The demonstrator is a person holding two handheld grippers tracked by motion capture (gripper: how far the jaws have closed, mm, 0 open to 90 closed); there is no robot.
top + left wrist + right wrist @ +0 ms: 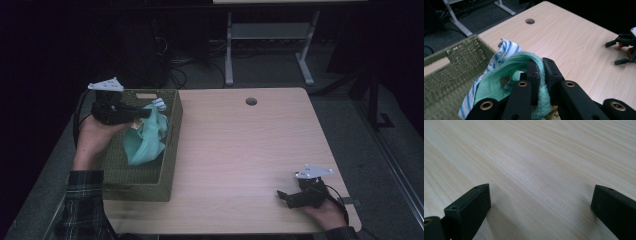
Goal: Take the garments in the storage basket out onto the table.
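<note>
A mint-green knitted cloth (145, 142) is seen clamped in the left claw (147, 113) above a woven olive basket (170, 150) at the tabletop's (240, 150) left edge, its lower folds hanging into the basket. In the left gripper view the jaws are pressed together on a fold of the green cloth (524, 75), and a blue-and-white striped cloth (506, 51) is caught up just behind it; how far the striped piece reaches down is hidden by the jaws and the green fabric. The basket's contents beneath the cloths cannot be made out. The right claw (284, 196) is held near the tabletop's front right corner, jaws wide apart over bare wood. The room behind is lost in darkness.
</note>
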